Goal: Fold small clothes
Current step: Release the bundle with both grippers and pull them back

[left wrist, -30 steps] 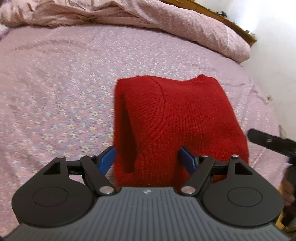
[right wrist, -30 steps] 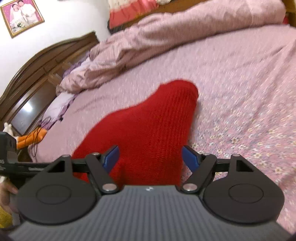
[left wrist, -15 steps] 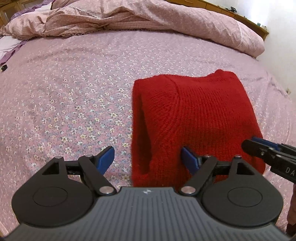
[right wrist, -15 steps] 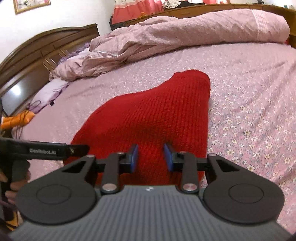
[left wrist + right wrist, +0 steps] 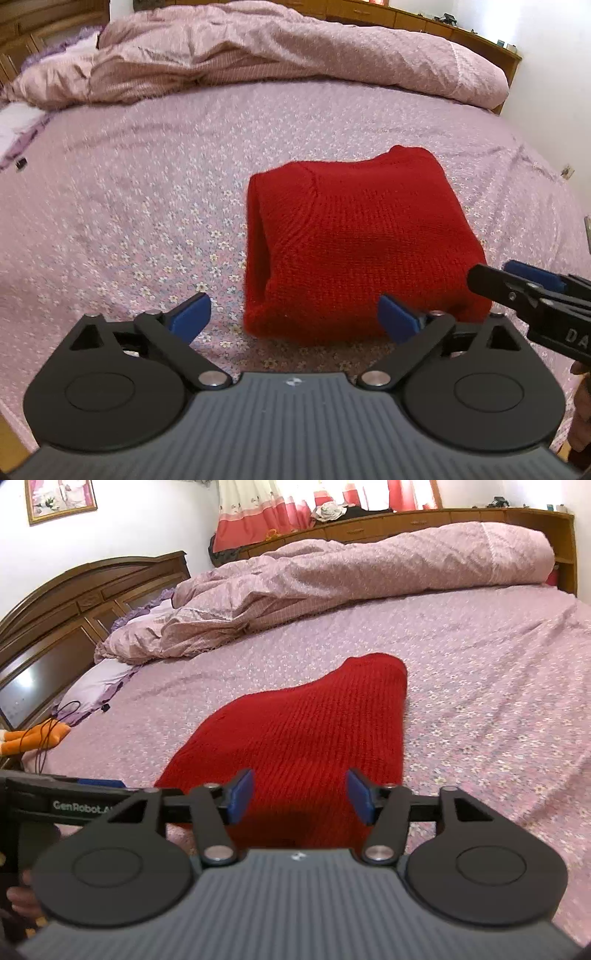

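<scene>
A red knitted garment (image 5: pixel 354 240) lies folded into a compact block on the flowered pink bedsheet (image 5: pixel 147 206). My left gripper (image 5: pixel 295 314) is open and empty, just in front of the garment's near edge. The right gripper's tip shows at the right of the left wrist view (image 5: pixel 517 284). In the right wrist view the garment (image 5: pixel 317 727) stretches away, and my right gripper (image 5: pixel 299 794) is open and empty above its near end. The left gripper's arm (image 5: pixel 74 805) shows at the left of that view.
A rumpled pink quilt (image 5: pixel 258 59) lies along the far side of the bed. A dark wooden headboard (image 5: pixel 74 602), a lilac pillow (image 5: pixel 96 686) and an orange toy with a cord (image 5: pixel 33 738) are at the left. The bed edge is near the grippers.
Both grippers have pulled back from the garment. The right gripper closed partway half a second ago and has opened again. The left gripper stayed open. The garment has not moved.
</scene>
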`<state>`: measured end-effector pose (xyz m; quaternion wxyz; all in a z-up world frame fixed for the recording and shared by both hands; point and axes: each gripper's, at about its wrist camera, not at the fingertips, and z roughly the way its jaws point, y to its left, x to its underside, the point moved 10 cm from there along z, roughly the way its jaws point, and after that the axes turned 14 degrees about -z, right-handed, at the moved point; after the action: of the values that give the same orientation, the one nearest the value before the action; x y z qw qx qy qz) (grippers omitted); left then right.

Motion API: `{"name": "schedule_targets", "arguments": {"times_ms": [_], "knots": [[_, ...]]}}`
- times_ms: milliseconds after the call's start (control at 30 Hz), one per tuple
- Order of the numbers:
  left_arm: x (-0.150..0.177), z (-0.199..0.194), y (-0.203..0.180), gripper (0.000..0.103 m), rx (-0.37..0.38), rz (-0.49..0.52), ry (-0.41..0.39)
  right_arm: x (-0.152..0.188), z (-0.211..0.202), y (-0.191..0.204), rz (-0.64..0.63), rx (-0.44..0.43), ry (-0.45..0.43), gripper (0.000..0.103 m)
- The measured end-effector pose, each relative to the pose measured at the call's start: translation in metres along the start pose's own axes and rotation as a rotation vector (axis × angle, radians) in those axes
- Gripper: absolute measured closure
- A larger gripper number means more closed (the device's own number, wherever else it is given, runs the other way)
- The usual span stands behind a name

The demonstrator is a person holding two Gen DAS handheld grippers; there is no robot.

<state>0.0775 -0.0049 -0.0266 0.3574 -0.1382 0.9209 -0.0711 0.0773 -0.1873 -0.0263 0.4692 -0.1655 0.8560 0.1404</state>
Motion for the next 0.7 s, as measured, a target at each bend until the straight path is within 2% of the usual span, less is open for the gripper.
{"name": "schedule_targets", "arguments": {"times_ms": [100,500,700], "knots": [[0.003,-0.007,-0.003,0.001,-0.013,0.010,-0.014,0.002,-0.010,-0.001,0.009,0.019,-0.003,0.032],[0.023,0.006,-0.006,0.000,-0.041,0.020,0.062,0.025,-0.016,-0.006,0.053,0.079,0.046,0.031],[0.029,0.013,-0.004,0.000,-0.049,0.023,0.086,0.034,-0.009,-0.006,0.074,0.073,0.078,0.031]]}}
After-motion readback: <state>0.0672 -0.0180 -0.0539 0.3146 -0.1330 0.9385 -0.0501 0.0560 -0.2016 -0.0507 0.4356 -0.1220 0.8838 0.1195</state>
